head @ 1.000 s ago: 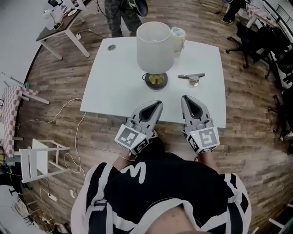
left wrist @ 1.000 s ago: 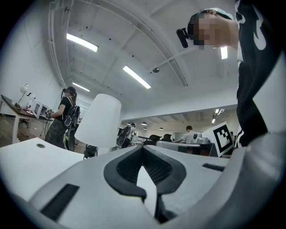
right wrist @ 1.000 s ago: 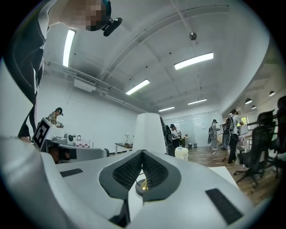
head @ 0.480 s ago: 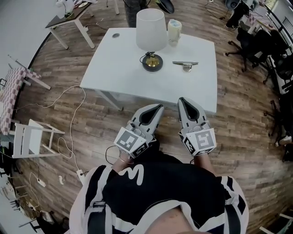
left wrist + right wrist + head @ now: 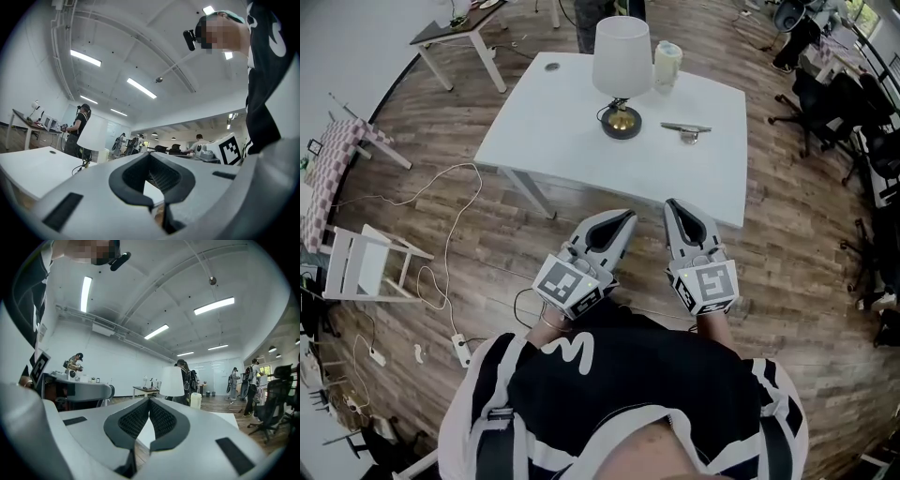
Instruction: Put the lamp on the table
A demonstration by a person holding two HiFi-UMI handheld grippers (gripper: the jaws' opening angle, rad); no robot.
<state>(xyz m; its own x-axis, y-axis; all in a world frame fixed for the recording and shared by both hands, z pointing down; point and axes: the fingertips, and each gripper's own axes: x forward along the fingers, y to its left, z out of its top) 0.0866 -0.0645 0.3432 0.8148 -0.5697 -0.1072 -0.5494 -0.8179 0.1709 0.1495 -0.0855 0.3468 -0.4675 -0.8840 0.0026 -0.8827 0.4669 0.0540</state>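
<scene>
The lamp [image 5: 622,58], with a white shade and a round brass-and-black base, stands upright on the white table [image 5: 544,131], toward its far side. My left gripper [image 5: 622,218] and right gripper [image 5: 674,205] are side by side over the wooden floor, short of the table's near edge and well apart from the lamp. Both are shut with nothing between their jaws. In the left gripper view the lamp [image 5: 92,134] stands far off to the left, above that gripper [image 5: 150,157]. In the right gripper view the lamp [image 5: 172,381] shows just above the shut right gripper [image 5: 150,402].
A pale cup [image 5: 667,60] and a small metal object [image 5: 687,130] also rest on the table. A white folding stool [image 5: 358,273] and loose cables [image 5: 441,225] lie on the floor at left. Office chairs [image 5: 862,103] stand at right; a person [image 5: 75,136] stands behind the table.
Both grippers have drawn back from the table together, still shut. The table and lamp now look smaller and farther away, with floor showing between them and the grippers.
</scene>
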